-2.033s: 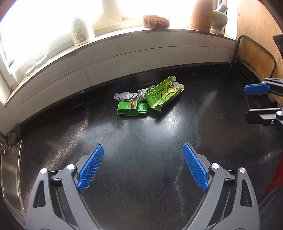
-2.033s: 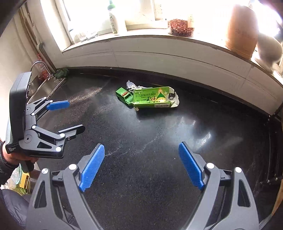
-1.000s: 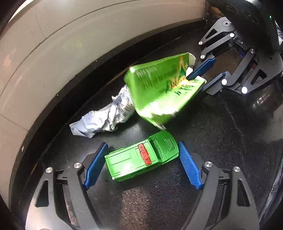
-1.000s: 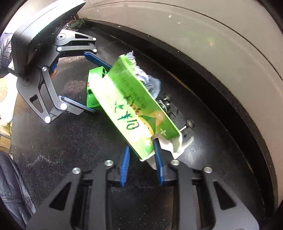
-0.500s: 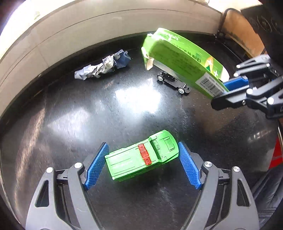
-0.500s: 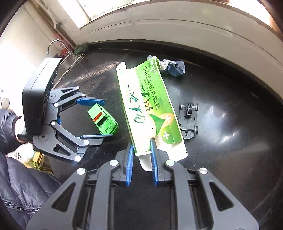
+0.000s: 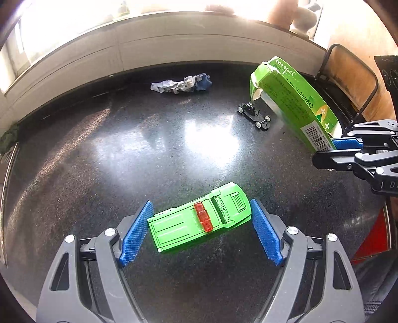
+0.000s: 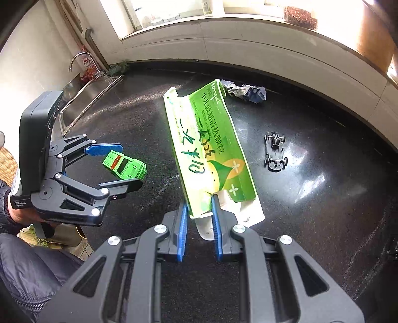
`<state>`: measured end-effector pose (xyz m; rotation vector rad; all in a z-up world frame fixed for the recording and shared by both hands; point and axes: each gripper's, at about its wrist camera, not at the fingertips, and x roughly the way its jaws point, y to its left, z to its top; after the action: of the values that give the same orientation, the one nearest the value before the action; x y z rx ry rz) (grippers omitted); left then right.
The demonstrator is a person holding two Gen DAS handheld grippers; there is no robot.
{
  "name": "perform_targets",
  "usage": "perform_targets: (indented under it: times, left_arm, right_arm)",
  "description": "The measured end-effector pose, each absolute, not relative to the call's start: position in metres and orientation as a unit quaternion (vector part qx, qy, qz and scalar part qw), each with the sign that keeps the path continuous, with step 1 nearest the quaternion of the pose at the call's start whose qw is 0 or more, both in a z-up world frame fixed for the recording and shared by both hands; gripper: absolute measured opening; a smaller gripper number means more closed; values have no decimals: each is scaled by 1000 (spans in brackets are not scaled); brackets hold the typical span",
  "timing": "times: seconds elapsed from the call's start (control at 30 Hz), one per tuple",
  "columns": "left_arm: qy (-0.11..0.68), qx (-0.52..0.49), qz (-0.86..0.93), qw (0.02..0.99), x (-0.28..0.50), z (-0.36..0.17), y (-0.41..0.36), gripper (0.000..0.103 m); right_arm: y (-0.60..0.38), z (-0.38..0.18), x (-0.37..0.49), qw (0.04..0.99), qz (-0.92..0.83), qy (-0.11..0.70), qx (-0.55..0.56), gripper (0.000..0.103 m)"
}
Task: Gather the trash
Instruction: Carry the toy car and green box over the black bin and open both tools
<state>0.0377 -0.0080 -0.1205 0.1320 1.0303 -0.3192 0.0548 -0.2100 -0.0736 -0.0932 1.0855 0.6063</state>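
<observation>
Left gripper (image 7: pixel 200 228): jaws wide, gripping the green plastic toy car body (image 7: pixel 199 221) lengthwise, above the black speckled counter (image 7: pixel 149 149).
Right gripper (image 8: pixel 199 223): clenched on torn end of flattened green cardboard carton (image 8: pixel 211 149), lifted off counter.
Crumpled grey-blue wrapper (image 7: pixel 181 84): near back wall.
Black toy chassis (image 7: pixel 255 115): on the counter beside the carton.

Window glare is washing out the jars (image 7: pixel 302 15) on the sill; the right tool (image 7: pixel 323 152) is hiding the green carton's (image 7: pixel 293 99) lower end.
</observation>
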Motion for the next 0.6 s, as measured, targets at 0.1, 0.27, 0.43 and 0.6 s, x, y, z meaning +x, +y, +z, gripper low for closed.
perform_targets:
  times: [0.1,0.27,0.43,0.6]
  left_arm:
    - [484,58,-130,863,28,-111,5,77]
    - [473,38,-87,876,16,-93,34,77]
    - [456,4,-16,890,-9,-68,87,77]
    - [441,-33,80,893,-58,-52,157,77]
  right_arm:
    - [-200,-67,53,814,289,502,-53,19]
    - [-173,-54,48,813,307,489,-74,19]
    - [-113,-39,44,800,359,468,-107,19]
    - [-26,-33,26,764,438,453,-142,19]
